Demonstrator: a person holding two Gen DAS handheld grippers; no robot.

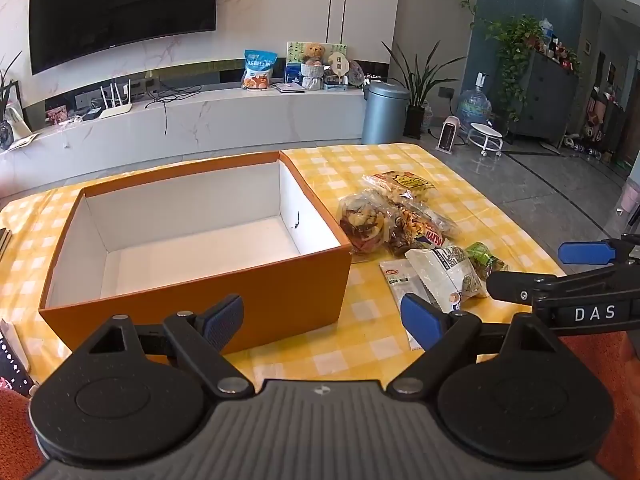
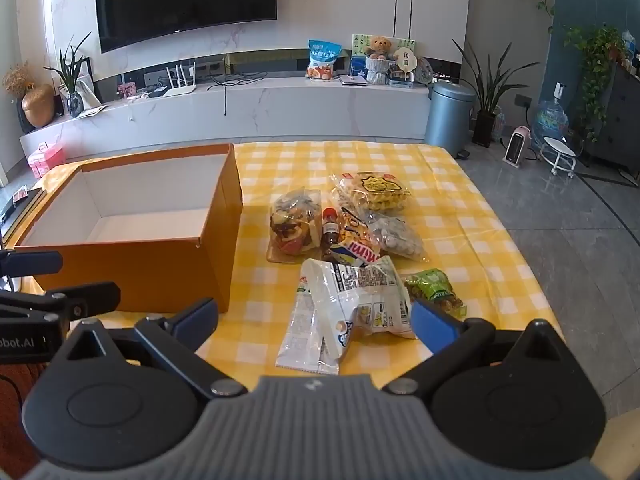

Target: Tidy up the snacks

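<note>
Orange cardboard, white inside: the box (image 1: 192,280) sits with nothing in it on the left half of my yellow-checked tablecloth (image 2: 460,216), and the snacks lie heaped just to its right. I'm seeing a clear bag of mixed dried fruit (image 2: 294,226) nearest the box, a pack of waffles (image 2: 372,192) behind it with a yellow label I can't read, a small brown bottle with a red cap (image 2: 330,230), a bag of pale round sweets (image 2: 394,236), a green packet (image 2: 434,290), and closest to me a white crinkled pouch (image 2: 348,308) with dense black print too small to make out. My left gripper (image 1: 322,318) is spread wide, nothing between its blue pads. My right gripper (image 2: 314,316) is just as wide, empty, hovering over the white pouch; its body reads "DAS" from the left wrist view.
</note>
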